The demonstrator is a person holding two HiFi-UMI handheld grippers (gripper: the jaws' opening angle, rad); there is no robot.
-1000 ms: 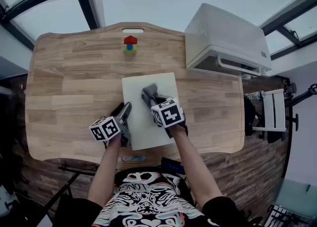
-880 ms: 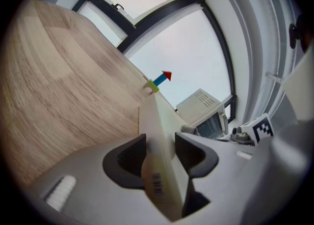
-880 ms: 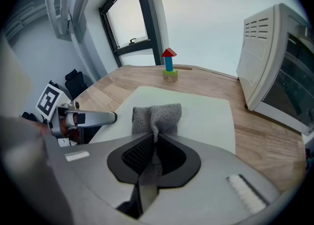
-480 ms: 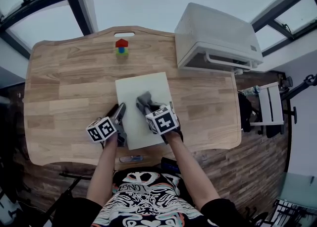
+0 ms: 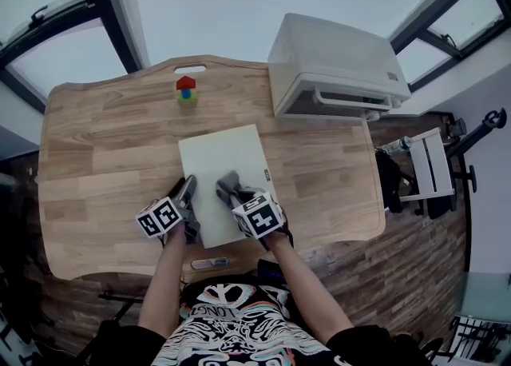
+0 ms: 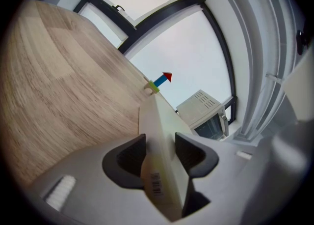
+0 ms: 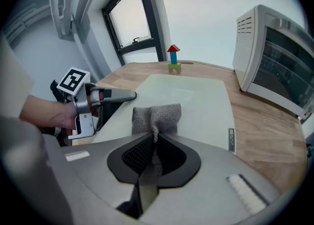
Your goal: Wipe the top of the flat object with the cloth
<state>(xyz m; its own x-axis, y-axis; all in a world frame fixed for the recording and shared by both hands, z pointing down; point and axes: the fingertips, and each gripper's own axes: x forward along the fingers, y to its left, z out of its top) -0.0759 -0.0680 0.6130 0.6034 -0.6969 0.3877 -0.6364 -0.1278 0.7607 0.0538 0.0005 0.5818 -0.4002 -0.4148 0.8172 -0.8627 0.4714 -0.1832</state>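
A pale flat board (image 5: 231,153) lies on the wooden table (image 5: 96,165). My left gripper (image 5: 188,190) is shut on the board's left edge near the front; in the left gripper view the board (image 6: 159,135) runs edge-on between the jaws of the left gripper (image 6: 160,153). My right gripper (image 5: 234,194) is shut on a grey cloth (image 5: 227,182) that rests on the board's near half. The right gripper view shows the cloth (image 7: 157,115) bunched in front of the right gripper (image 7: 154,146), on the board (image 7: 196,101), with the left gripper (image 7: 117,96) at the left.
A white microwave-like appliance (image 5: 335,69) stands at the table's back right. A small stack of coloured blocks (image 5: 186,89) stands at the back, beyond the board. A small flat item (image 5: 209,263) lies at the table's front edge. A white chair (image 5: 427,173) stands off the right side.
My right gripper has drawn the cloth back along the board toward the person. The left gripper still holds the board's left edge.
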